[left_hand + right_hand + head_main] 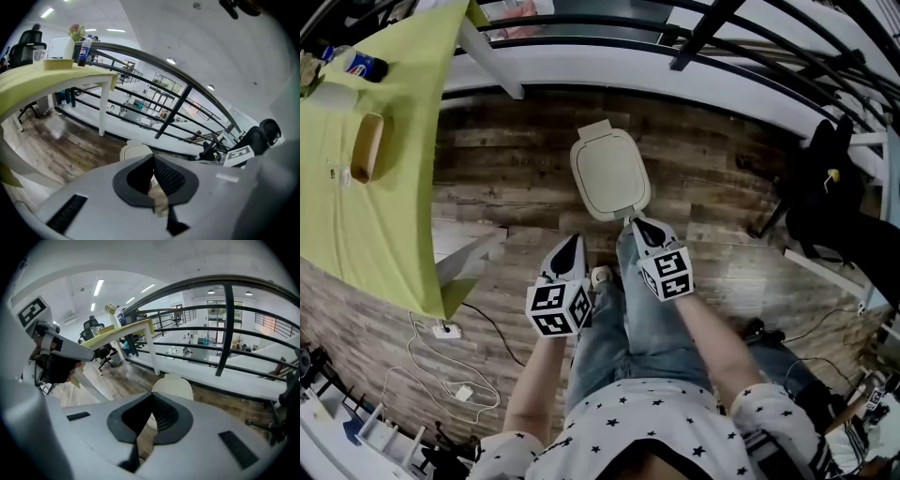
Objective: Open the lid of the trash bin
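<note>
On a wood-plank floor (516, 178) by a black railing (609, 23), the trash bin (610, 174) stands with its cream lid down. It sits straight ahead of both grippers, beyond their tips. The right gripper (634, 223) points at the lid's near edge, and contact cannot be judged. The left gripper (574, 241) hangs further back. Both have their fingers together with nothing between them. A table under yellow-green cloth (384, 206) carries a bottle (362, 65) and an oblong tan dish (366, 145) whose contents are unclear.

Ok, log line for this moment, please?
cream rounded plastic trash bin: closed | right gripper: shut, empty, tip at bin's near edge | left gripper: shut, empty, farther back
</note>
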`<state>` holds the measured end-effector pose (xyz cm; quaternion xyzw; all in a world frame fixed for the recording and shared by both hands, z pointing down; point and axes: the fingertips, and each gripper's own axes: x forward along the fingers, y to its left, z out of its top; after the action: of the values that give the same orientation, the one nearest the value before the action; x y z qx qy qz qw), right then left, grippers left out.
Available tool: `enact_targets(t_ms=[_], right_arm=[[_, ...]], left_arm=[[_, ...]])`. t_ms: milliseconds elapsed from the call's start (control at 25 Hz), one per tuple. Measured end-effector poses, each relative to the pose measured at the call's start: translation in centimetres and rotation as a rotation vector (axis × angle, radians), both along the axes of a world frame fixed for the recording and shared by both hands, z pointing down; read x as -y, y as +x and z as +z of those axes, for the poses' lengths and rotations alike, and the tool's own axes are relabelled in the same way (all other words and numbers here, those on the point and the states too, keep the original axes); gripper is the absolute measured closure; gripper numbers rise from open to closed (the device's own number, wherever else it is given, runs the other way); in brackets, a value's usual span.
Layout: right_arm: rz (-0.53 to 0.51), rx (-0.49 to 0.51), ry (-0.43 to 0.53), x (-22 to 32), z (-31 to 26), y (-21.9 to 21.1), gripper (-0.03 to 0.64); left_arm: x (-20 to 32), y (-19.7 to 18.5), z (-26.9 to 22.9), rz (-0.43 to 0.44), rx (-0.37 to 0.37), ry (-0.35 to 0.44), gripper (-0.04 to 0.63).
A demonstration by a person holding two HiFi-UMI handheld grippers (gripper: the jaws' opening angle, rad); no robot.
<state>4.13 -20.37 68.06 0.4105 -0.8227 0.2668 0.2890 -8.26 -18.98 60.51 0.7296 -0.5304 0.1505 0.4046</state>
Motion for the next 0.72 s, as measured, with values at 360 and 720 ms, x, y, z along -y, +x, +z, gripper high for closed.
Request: enact_targets(t_ms=[360, 720], right_arm=[[-0.016, -0.045, -0.071, -0.5, 8.3, 0.5, 0.623], [-0.028, -0.082, -0.14, -2.1, 15.4, 0.9, 0.623]], left_arm=[[-0.5, 0.2, 5.4, -0.047, -0.002, -0.044, 0.588], [-2.2, -0.2, 10.3, -0.099, -0.008, -0.08, 0.588]])
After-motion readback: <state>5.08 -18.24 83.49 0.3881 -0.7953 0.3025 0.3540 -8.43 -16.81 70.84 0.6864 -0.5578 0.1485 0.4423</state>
